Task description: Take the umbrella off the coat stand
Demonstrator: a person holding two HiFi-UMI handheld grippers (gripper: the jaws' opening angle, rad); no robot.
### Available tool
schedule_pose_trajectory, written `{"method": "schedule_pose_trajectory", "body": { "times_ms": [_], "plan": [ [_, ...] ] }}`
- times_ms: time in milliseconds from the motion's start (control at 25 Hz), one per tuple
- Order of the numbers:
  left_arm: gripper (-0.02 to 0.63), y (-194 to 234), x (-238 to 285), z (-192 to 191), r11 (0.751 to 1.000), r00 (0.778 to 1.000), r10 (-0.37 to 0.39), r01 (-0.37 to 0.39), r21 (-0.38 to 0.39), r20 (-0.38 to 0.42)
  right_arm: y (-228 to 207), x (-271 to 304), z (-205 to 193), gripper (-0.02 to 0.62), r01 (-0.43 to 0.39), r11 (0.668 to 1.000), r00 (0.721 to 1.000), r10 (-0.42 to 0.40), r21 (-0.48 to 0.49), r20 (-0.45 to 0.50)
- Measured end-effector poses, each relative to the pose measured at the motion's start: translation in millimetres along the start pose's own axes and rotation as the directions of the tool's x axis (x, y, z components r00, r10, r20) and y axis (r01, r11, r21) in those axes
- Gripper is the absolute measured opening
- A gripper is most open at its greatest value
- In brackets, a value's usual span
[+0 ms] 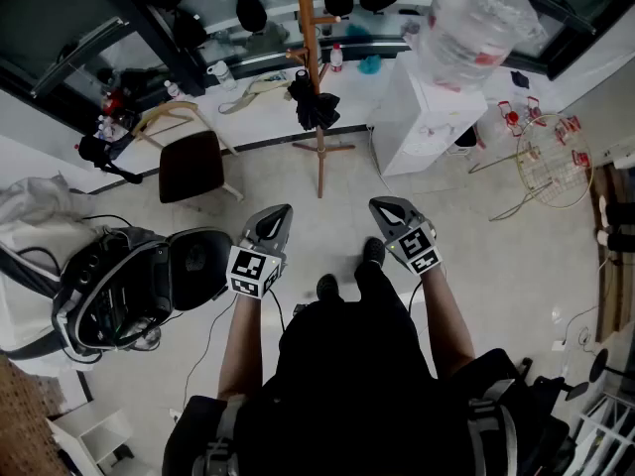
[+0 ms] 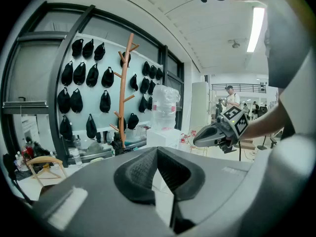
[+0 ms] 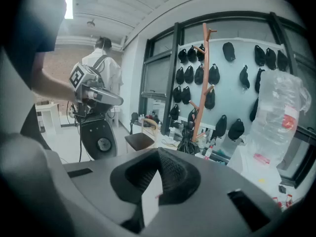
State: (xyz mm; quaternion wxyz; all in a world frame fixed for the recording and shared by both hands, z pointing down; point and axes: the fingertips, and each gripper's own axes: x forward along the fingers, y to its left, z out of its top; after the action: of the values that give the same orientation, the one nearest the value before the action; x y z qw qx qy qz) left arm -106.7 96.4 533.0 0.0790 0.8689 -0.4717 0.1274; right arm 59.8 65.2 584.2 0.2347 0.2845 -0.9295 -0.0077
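A folded black umbrella (image 1: 315,102) hangs low on the orange-brown wooden coat stand (image 1: 309,28), straight ahead of me across the floor. Both grippers are held out toward it at a distance, well short of the stand. My left gripper (image 1: 281,211) is shut with nothing in it, and so is my right gripper (image 1: 382,206). In the left gripper view the stand (image 2: 122,83) rises beyond the closed jaws, with the umbrella (image 2: 117,143) at its foot. The right gripper view shows the stand (image 3: 201,83) and the umbrella (image 3: 187,143) ahead too.
A white water dispenser (image 1: 422,117) with a clear bottle (image 1: 466,28) stands right of the stand. A brown chair (image 1: 191,162) is to its left. A black machine (image 1: 129,286) sits at my left and a wire basket (image 1: 551,162) at the far right. Black bags hang on the wall.
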Motion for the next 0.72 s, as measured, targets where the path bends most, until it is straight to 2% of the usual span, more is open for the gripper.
{"method": "schedule_pose_trajectory", "body": {
  "times_ms": [120,400,720],
  "plan": [
    [0.0,-0.9,-12.8,-6.0,1.0,1.0,-0.009,0.009,0.005,-0.024,12.8,-1.2,-0.8,0.002,0.006,1.0,1.0,-0.007,-0.006,-0.015],
    [0.0,2.2,-32.0,-6.9,1.0,1.0,-0.01,0.01,0.019,-0.008,36.2,-5.9,10.4,0.002,0.012,1.0,1.0,-0.012,-0.002,0.004],
    [0.0,0.2,-42.7,-14.0,1.0,1.0,-0.022,0.022,0.017,0.001,57.6,-4.0,7.8,0.002,0.017,0.999,1.0,-0.018,-0.044,-0.013]
  ]
}}
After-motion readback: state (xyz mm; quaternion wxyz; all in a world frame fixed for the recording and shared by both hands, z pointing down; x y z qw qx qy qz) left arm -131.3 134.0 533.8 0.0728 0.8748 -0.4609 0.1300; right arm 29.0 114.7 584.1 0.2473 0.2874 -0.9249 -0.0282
